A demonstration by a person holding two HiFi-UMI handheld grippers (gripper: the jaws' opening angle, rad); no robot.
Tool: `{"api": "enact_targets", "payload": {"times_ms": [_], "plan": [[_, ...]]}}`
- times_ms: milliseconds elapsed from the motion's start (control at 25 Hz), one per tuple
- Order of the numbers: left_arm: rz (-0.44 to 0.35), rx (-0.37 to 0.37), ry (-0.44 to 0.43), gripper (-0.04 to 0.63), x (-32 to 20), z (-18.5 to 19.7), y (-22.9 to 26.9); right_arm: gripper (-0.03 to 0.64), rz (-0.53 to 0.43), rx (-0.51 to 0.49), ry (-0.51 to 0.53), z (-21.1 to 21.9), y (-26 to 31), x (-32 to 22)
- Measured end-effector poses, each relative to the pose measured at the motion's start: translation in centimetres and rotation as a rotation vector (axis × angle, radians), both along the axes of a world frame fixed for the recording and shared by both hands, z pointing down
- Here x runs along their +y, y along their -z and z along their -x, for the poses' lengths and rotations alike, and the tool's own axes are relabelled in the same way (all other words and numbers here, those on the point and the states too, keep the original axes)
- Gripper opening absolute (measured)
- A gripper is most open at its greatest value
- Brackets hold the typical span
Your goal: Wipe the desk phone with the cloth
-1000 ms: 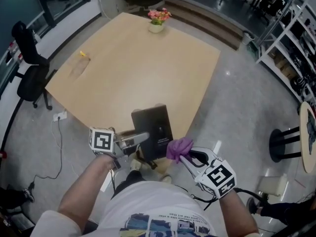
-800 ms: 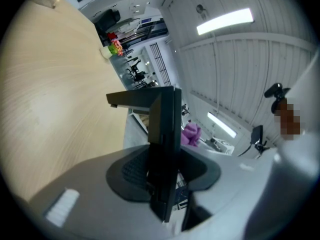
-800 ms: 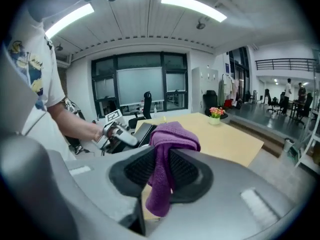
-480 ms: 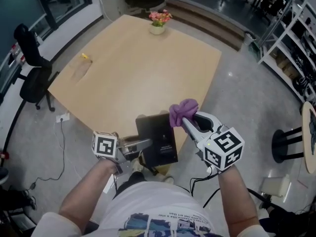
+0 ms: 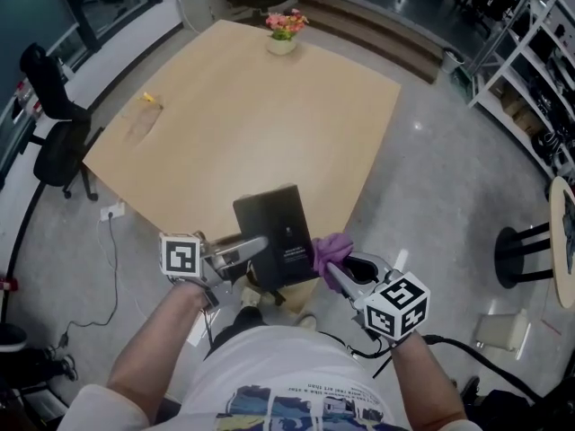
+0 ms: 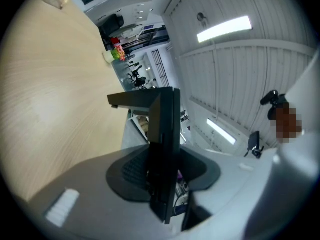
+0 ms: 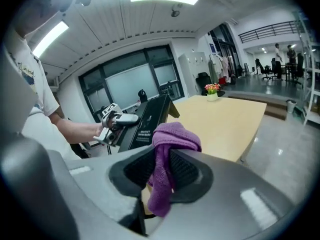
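The desk phone (image 5: pixel 274 236) shows as a flat black slab with small white print, held up over the near edge of the wooden table (image 5: pixel 243 124). My left gripper (image 5: pixel 256 248) is shut on its lower left edge. In the left gripper view the phone (image 6: pixel 165 134) stands edge-on between the pads. My right gripper (image 5: pixel 334 263) is shut on a purple cloth (image 5: pixel 331 248) that touches the phone's lower right edge. In the right gripper view the cloth (image 7: pixel 167 154) hangs bunched between the jaws, with the phone (image 7: pixel 150 121) and the left gripper (image 7: pixel 117 120) just beyond it.
A flower pot (image 5: pixel 285 30) stands at the table's far edge and a small yellow item (image 5: pixel 148 99) lies at its left. A black office chair (image 5: pixel 49 106) is left of the table, shelving (image 5: pixel 530 79) and a round stool (image 5: pixel 530 259) are on the right.
The right gripper carried the cloth up to the phone's upper right corner, then came back down to its lower right edge. The left gripper kept hold of the phone and barely moved.
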State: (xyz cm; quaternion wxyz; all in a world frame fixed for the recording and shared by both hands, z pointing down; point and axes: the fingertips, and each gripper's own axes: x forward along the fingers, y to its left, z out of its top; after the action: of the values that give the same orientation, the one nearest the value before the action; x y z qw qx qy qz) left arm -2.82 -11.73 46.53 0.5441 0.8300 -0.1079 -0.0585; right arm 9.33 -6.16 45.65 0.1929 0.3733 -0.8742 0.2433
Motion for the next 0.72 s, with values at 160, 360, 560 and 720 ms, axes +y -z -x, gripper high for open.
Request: {"api": "enact_targets", "payload": {"times_ms": [160,360,560,720], "plan": [[-0.020,-0.017,-0.003,0.176,-0.2,-0.2,0.1,0.087,0.068,0.028,0.025,-0.7,-2.1,2.7],[-0.030,-0.038,-0.022,0.175,0.4,-1.1,-0.2,0.087,-0.019,0.070,-0.010,-3.5,0.9,0.5],[-0.021,-0.036,-0.052,0.175,1.2,-1.8,-0.7,0.087,-0.220,0.053,0.021,-2.9,8.8,-5.3],[-0.023,-0.035,-0.075,0.175,1.9,-2.6,-0.9,0.087,-0.308,0.015,0.157,0.2,13.0,-8.1]]}}
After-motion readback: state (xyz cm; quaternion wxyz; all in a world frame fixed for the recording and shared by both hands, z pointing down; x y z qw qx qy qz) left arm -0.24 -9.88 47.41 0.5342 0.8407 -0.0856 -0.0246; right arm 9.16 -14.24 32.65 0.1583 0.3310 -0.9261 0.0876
